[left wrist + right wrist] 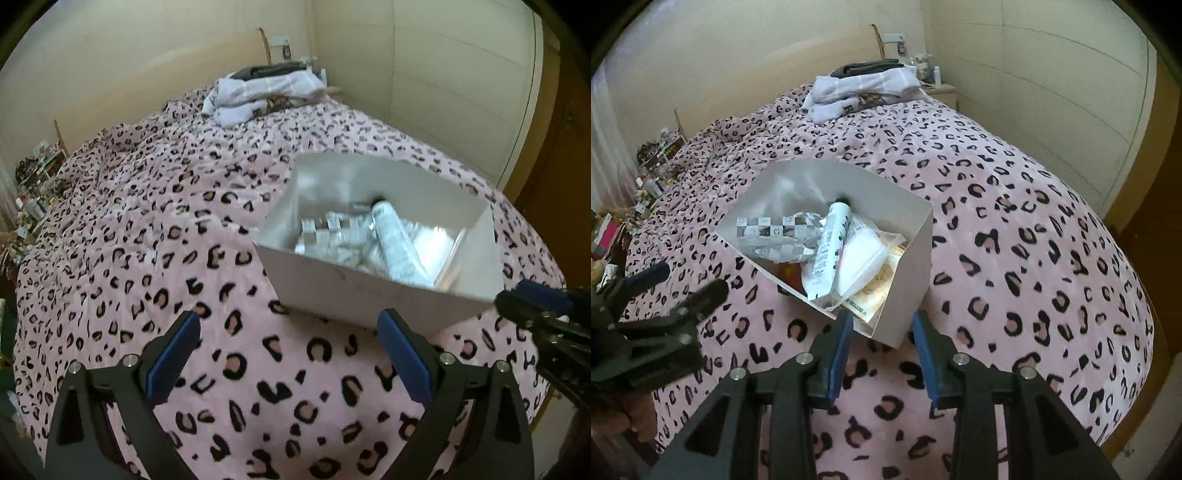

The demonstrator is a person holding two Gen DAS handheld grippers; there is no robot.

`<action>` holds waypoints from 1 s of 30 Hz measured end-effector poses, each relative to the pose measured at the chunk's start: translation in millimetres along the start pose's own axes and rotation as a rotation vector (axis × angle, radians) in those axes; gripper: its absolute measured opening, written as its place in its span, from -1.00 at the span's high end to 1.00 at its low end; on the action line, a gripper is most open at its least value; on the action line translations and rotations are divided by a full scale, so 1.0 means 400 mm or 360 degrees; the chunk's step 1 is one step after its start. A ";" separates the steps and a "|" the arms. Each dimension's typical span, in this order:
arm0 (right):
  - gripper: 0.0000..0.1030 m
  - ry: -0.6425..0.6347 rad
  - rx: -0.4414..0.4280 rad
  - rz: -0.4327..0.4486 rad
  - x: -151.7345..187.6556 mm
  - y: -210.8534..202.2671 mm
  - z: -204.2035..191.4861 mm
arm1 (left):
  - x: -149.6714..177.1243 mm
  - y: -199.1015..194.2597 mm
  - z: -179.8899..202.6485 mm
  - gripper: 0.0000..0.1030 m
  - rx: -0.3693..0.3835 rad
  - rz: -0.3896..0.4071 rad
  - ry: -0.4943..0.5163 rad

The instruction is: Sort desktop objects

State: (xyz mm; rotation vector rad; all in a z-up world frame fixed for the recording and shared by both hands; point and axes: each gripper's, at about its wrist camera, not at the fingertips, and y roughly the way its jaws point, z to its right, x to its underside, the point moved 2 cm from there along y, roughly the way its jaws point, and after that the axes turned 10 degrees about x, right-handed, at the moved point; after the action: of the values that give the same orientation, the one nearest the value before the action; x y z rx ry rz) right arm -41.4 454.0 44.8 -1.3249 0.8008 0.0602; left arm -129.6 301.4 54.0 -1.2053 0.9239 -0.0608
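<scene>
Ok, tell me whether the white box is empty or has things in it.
Not empty: the white box holds a white tube, a checkered packet and other packets.

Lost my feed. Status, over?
Left tool open, empty. Right tool open at white box corner. Tube and packets inside. Nothing in the way.

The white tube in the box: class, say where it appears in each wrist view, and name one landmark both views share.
Left wrist view: the white tube lies right of centre, inside the white box, blurred.
Right wrist view: the tube lies left of centre, slanting over the packets in the box.
Shared landmark: the folded white bedding at the far end of the bed.
</scene>
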 end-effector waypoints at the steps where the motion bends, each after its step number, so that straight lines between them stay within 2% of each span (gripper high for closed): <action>1: 0.33 0.0003 0.0013 -0.0001 0.003 -0.007 0.003 | 0.003 0.000 0.004 -0.90 0.0008 -0.0001 -0.0001; 6: 0.33 -0.0015 0.0064 0.0023 0.014 -0.035 0.005 | 0.003 0.000 0.027 -0.90 0.0053 0.0002 0.0003; 14: 0.33 -0.0049 0.0089 -0.0067 0.014 0.007 -0.001 | -0.030 0.001 0.049 -0.91 0.0065 0.0014 0.0039; 30: 0.33 -0.0114 0.0103 -0.0170 -0.053 0.063 -0.041 | -0.095 0.032 0.046 -0.91 0.0070 -0.0030 0.0065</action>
State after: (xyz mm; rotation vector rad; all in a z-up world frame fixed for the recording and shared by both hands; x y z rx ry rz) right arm -77.2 455.1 35.0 -1.2953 0.6651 -0.0026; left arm -147.7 339.5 66.2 -1.1754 0.9422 -0.1204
